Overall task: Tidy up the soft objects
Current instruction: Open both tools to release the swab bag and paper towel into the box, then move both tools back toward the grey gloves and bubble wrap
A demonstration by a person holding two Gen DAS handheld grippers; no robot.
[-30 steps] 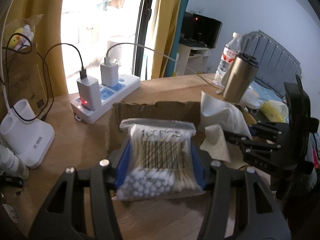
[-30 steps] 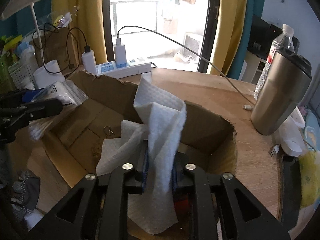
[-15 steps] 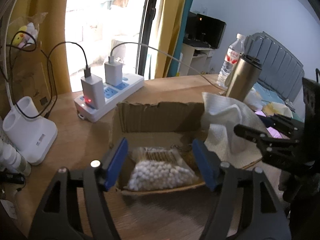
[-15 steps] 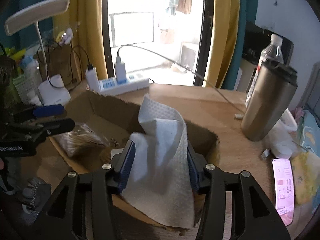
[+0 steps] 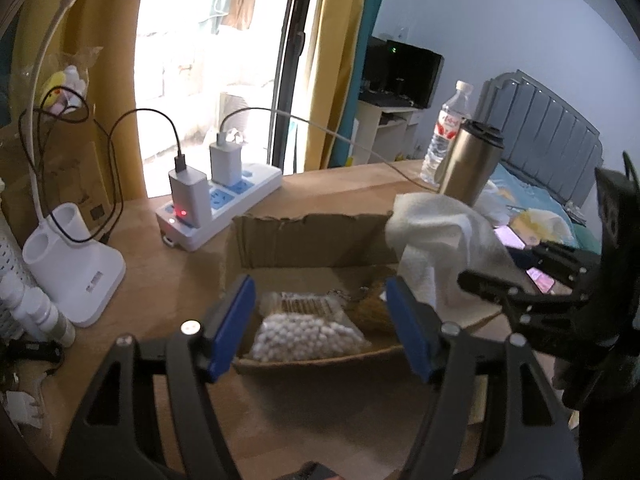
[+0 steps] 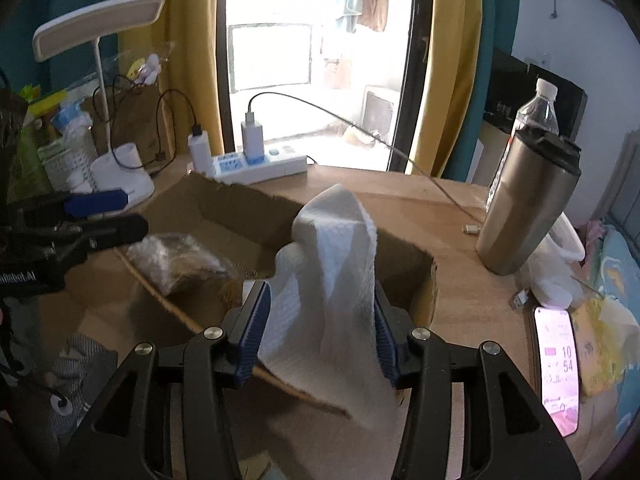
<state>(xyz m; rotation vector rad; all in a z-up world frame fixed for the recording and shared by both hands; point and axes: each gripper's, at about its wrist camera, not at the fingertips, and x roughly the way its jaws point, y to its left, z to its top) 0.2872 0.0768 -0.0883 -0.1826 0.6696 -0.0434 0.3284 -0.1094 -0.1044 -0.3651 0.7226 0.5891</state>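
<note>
Cardboard box (image 5: 308, 236), on wooden surface (image 5: 168, 280): bag of cotton swabs (image 5: 308, 330) was lodged inside. Paper towel (image 6: 340, 280) was draped over the box's rim. Left gripper (image 5: 320, 328): fingers parted, nothing held. Right gripper (image 6: 322, 328): fingers just opened, flanking the towel, ungripped. Advised: towel to be tucked fully inside.

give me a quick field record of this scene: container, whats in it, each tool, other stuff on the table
container: open cardboard box on the wooden table
in box: bag of cotton swabs, lying flat on the box floor
draped: white paper towel, hanging over the box's near wall
left tool: open, nothing between its pads, bag below it
right tool: open, towel between the pads, not pinched
behind box: white power strip with two chargers
right side: steel tumbler, water bottle, lit phone
</note>
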